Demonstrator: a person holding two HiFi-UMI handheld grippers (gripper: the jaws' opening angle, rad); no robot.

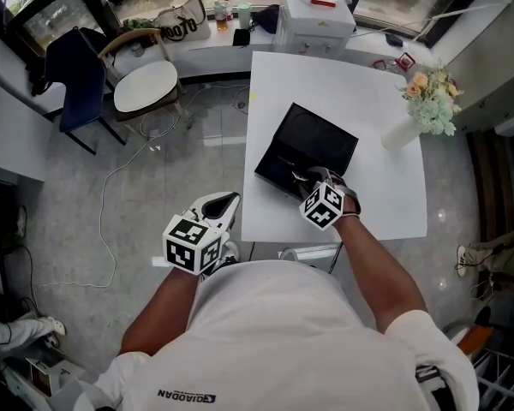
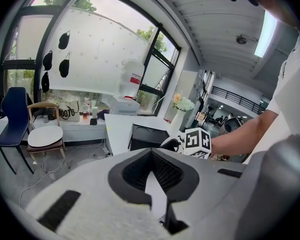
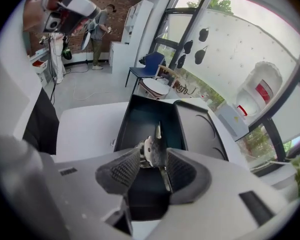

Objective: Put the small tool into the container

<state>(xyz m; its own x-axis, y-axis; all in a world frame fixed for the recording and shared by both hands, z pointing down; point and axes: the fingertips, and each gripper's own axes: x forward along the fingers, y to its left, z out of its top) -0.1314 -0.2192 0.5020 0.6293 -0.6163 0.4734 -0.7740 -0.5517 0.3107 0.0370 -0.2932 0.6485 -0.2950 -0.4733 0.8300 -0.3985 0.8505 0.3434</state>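
White shirt (image 1: pixel 274 332) fills the bottom of the head view, nearest the lens. Beyond it the left gripper (image 1: pixel 231 200) hangs off the table (image 1: pixel 385 204), well to the near left of the container (image 1: pixel 270 178), with its jaws drawn to a point. The right gripper (image 1: pixel 308 181) is over the container's near corner. A vase of flowers (image 1: pixel 428 101) stands well to the container's far right.

From the left gripper view, the left gripper (image 2: pixel 151 155) has its pads meeting at the tip, closed and empty. Past them the container (image 2: pixel 147 136) sits on the table, and the right gripper's marker cube (image 2: pixel 196 141) is just beside its right end.

From the right gripper view, the right gripper (image 3: pixel 152 160) has its jaws wide apart. The small tool (image 3: pixel 156 143), a slim metal piece with a pointed tip, sits between the pads above the container's open tray (image 3: pixel 140 121). The lid (image 3: pixel 202 129) lies flat to the tray's right. The pads do not seem to press the tool.

As I judge the risk, the tool seems to lean on one ribbed pad. It could snag there, come away late and land outside the container's near wall. It also hangs close to that wall, so a bounce could send it onto the table. Nothing steadies the container, so a knock from the jaws could shove it.
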